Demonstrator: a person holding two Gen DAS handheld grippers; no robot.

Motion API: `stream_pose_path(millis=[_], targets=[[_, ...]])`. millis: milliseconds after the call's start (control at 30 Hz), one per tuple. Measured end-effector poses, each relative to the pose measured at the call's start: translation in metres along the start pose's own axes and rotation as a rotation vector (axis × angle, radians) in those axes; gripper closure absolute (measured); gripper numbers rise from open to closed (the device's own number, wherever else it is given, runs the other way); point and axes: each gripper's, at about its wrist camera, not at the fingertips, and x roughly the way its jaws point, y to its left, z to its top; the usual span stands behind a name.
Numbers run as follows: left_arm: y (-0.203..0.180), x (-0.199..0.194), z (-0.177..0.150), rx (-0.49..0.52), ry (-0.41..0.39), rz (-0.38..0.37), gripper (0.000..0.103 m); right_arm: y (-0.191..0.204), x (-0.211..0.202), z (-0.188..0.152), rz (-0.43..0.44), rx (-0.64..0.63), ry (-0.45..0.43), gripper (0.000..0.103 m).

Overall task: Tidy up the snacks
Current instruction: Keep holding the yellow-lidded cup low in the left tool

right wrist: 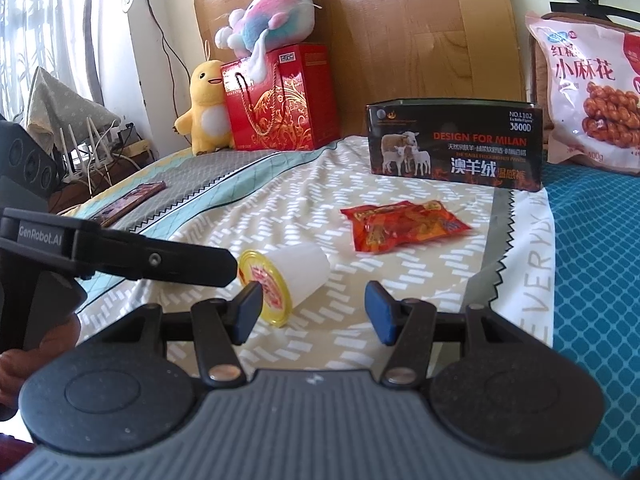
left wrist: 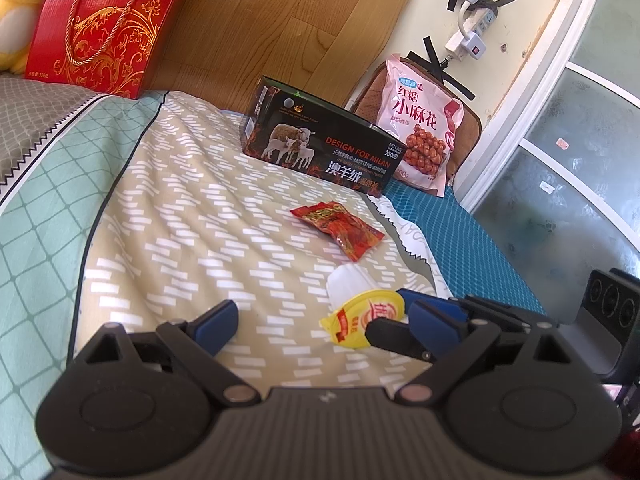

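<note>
two claws spread wide beside the tipped jelly cup

your left gripper (left wrist: 316, 320) stood wide apart with nothing between its fingers. your right gripper (right wrist: 312, 312) was also spread wide and held nothing. the jelly cup (right wrist: 286, 280) lay on its side on the patterned bedspread (right wrist: 280, 208), low in the frame, its yellow lid just beside your right gripper's left pad; whether they touched could not be told. the red snack packet (right wrist: 404, 224) lay flat near mid frame, short of the black box (right wrist: 456, 144).

only the right wrist view showed the yellow duck toy (right wrist: 206, 108), the pink plush (right wrist: 272, 16) atop the red gift box (right wrist: 280, 100), and the left gripper's arm reaching in from the left edge. only the left wrist view showed the power strip (left wrist: 476, 20) taped to the wall at upper right, and the cup (left wrist: 360, 304) partly hidden behind the right gripper's fingers (left wrist: 432, 316).

the pink twist-snack bag (right wrist: 588, 92) was cut off at the right edge there, and the box's inside was hidden in both views.
</note>
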Motion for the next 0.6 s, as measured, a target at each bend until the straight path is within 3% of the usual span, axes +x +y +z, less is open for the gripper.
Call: stream_pose_path(millis=[133, 600], targets=[[0.0000, 0.0001, -0.0001, 0.001, 0.000, 0.000, 0.007, -0.0005, -0.0006, 0.0001, 0.003, -0.004, -0.005, 0.036], [-0.0008, 0.0004, -0.0006, 0.002, 0.000, 0.002, 0.007, -0.0002, -0.0012, 0.0001, 0.003, -0.005, -0.006, 0.036]])
